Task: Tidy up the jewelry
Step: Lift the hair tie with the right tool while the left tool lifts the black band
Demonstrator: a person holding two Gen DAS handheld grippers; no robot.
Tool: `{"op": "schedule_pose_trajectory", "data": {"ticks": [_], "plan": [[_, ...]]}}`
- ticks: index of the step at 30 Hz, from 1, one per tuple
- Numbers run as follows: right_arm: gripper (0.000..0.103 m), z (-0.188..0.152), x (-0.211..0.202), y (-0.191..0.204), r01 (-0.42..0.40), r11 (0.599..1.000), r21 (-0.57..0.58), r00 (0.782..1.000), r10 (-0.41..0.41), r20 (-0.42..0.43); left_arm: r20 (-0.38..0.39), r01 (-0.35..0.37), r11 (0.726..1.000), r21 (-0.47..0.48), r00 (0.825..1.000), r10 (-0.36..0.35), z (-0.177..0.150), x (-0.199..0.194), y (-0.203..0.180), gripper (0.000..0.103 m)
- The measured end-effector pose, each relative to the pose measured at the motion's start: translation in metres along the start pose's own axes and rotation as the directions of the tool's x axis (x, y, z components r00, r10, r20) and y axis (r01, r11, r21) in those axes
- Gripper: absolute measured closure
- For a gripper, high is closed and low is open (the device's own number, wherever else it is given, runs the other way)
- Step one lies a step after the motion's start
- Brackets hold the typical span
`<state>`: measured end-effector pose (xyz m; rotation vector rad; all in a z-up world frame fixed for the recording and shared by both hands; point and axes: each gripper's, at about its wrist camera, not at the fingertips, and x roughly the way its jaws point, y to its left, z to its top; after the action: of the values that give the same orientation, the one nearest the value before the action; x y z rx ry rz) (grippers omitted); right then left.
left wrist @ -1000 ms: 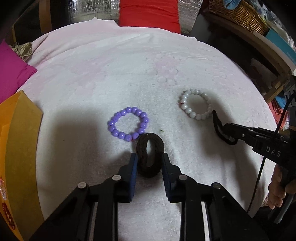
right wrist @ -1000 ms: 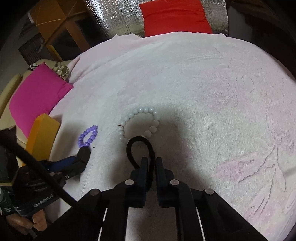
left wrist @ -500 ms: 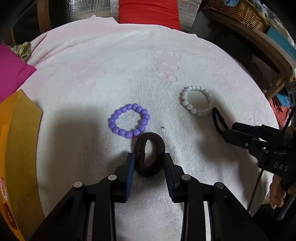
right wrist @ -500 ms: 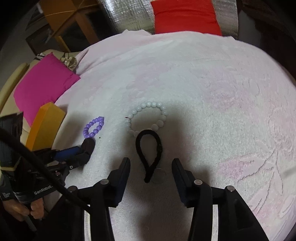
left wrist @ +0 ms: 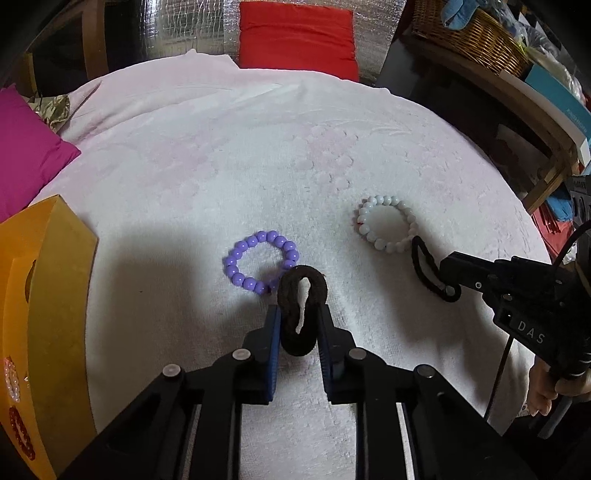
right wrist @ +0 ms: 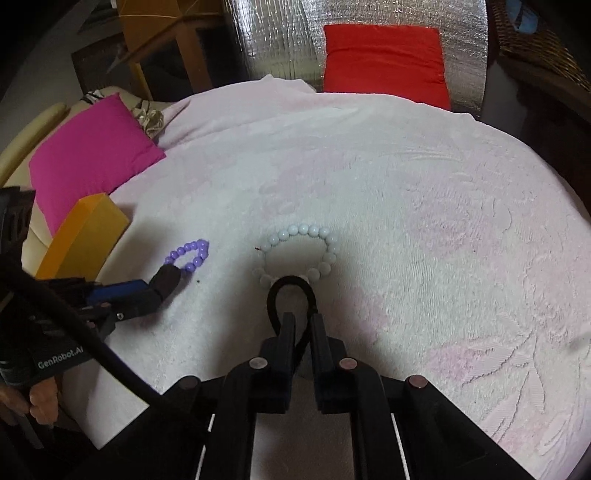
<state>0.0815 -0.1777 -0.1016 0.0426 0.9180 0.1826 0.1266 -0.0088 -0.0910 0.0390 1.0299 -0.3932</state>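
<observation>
My left gripper [left wrist: 299,314] is closing its jaws on a thick dark brown hair tie [left wrist: 301,295], which is squeezed narrow between the blue pads. Its top edge overlaps a purple bead bracelet [left wrist: 260,260] lying on the pale pink cloth [left wrist: 221,166]. My right gripper [right wrist: 303,321] is shut on a thin black hair tie [right wrist: 291,286], whose loop reaches the near side of a white bead bracelet [right wrist: 299,251]. In the left wrist view the right gripper [left wrist: 448,275] comes in from the right with the thin black hair tie [left wrist: 423,266] beside the white bracelet [left wrist: 386,223].
An orange box [left wrist: 55,295] stands at the left edge of the cloth, with beaded pieces low on its near face. A magenta cushion [right wrist: 88,158] lies beyond it and a red cushion [left wrist: 295,37] at the back. A wicker basket [left wrist: 469,33] sits on a shelf at the right.
The right jaws opened wide, leaving the black tie lying on the cloth, then shut on it again. The left jaws loosened a little, then squeezed the brown tie narrower.
</observation>
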Motion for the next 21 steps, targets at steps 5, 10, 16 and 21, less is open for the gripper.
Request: {"op": "schedule_pose_trajectory", "data": {"ticks": [5, 10, 16, 21], "plan": [[0.094, 0.002, 0.004, 0.000, -0.015, 1.000, 0.015, 0.999, 0.015, -0.028, 0.006, -0.001, 1.000, -0.006, 1.000, 0.001, 0.002, -0.002, 0.003, 0.083], [0.094, 0.000, 0.004, -0.005, -0.018, 0.999, 0.029, 0.999, 0.020, -0.051, -0.001, -0.017, 1.000, -0.009, 1.000, 0.017, 0.000, -0.002, 0.006, 0.083], [0.077, 0.001, 0.006, -0.006, -0.034, 0.998, 0.049, 0.995, 0.038, -0.088, -0.021, -0.063, 0.998, -0.020, 0.998, 0.063, 0.000, 0.005, 0.009, 0.083], [0.056, -0.001, 0.005, -0.003, -0.023, 0.999, 0.036, 0.997, 0.026, -0.071, -0.033, -0.069, 0.997, -0.025, 0.997, 0.068, -0.001, 0.007, 0.008, 0.083]]}}
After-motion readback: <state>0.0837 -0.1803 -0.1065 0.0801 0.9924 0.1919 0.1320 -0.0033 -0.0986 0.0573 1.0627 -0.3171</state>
